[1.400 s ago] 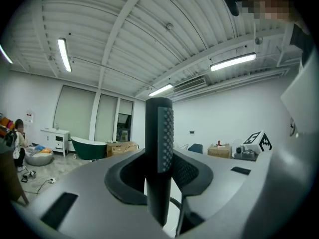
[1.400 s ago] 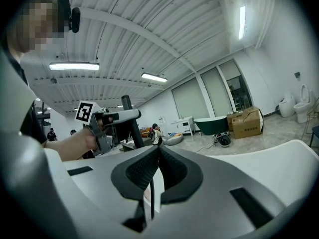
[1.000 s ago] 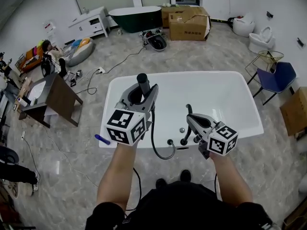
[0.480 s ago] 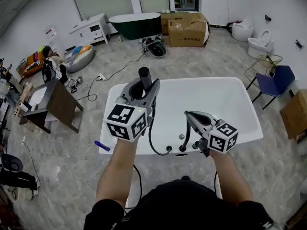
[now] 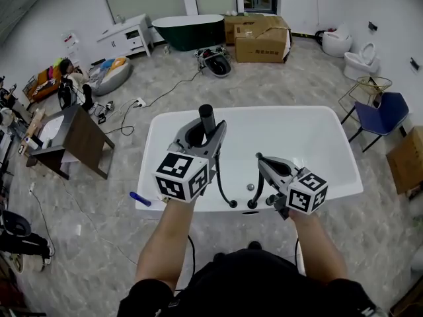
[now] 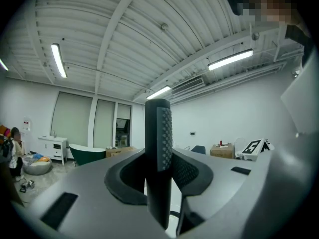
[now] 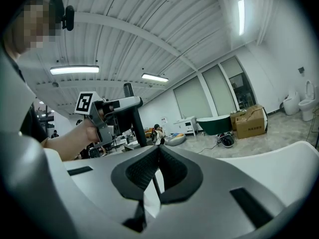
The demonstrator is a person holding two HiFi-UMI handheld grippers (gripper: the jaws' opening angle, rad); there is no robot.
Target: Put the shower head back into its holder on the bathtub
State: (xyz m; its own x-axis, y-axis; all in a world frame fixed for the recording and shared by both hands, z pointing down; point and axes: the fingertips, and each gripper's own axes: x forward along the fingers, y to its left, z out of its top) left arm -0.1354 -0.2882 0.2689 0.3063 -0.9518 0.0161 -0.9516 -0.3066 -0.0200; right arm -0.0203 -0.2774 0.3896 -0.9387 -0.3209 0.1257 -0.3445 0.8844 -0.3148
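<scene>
Clamping the shower head (image 5: 205, 113) upright over the bathtub (image 5: 317, 137) is the left claw (image 5: 207, 128); the right claw (image 5: 260, 158), over the bathtub's near rim, is closed, empty.

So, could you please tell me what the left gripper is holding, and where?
The black shower head, gripped about mid-length by the left gripper, its top sticking up.

Two bathtubs: one white bathtub (image 5: 317, 137) and one dark green bathtub (image 5: 188, 30). Two grippers: one left gripper (image 5: 210, 127) and one right gripper (image 5: 260, 158). One shower head (image 5: 206, 114), one black hose (image 5: 219, 183). Three cardboard boxes — a large box (image 5: 261, 38), a box behind it (image 5: 232, 22), a box at the right edge (image 5: 404, 152). Two white toilets (image 5: 362, 61) (image 5: 336, 38). One blue chair (image 5: 386, 107), one white cabinet (image 5: 125, 33).
</scene>
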